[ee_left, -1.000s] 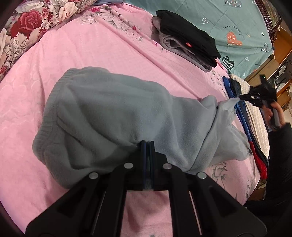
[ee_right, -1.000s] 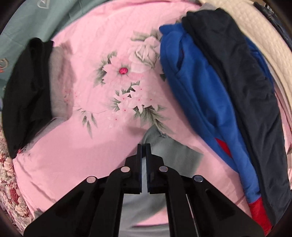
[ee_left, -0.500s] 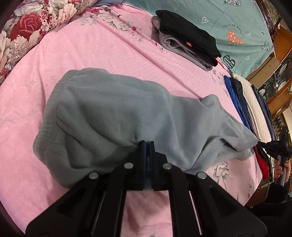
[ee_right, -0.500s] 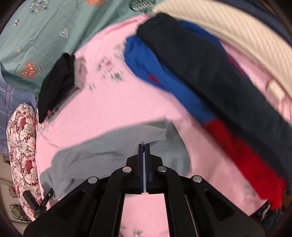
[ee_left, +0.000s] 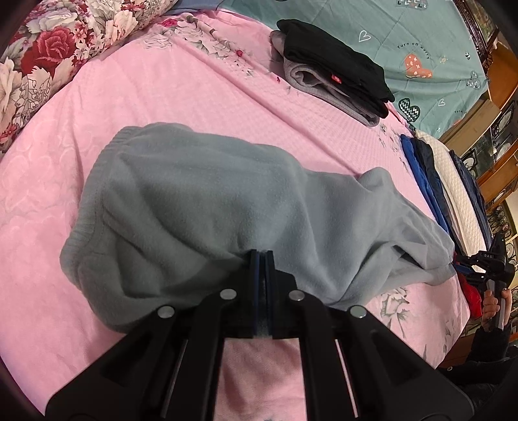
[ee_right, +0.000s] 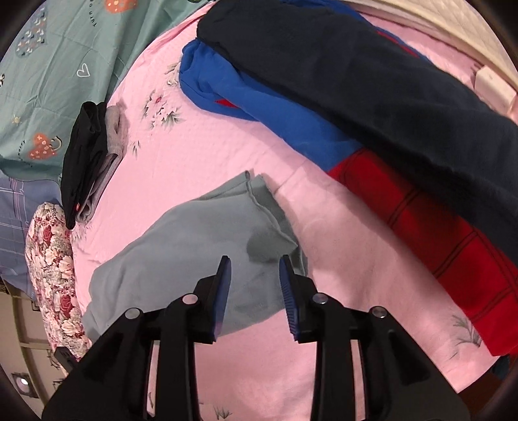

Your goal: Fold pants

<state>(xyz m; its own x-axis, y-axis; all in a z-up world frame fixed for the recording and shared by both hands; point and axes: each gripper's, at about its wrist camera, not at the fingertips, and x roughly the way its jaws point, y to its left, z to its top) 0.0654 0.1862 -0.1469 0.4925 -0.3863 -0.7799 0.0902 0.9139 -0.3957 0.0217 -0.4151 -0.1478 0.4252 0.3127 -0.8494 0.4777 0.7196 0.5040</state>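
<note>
On the pink floral bedspread [ee_left: 181, 97], the left claw [ee_left: 261, 256] is pinching the grey fleece pants [ee_left: 200, 200]; the right claw [ee_right: 255, 262] is opening, empty, above them, with the folded black-and-grey clothes pile [ee_right: 87, 158] lying at ten o'clock.

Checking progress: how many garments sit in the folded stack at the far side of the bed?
2: a black garment on top and a grey garment beneath it, near the teal sheet. More could be hidden between them.

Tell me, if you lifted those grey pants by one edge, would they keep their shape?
Probably not. The grey pants lie in soft folds and bulges, so they would likely droop. The fabric looks fleecy, so it should not slip from the left gripper, which is shut on the near edge.
</note>
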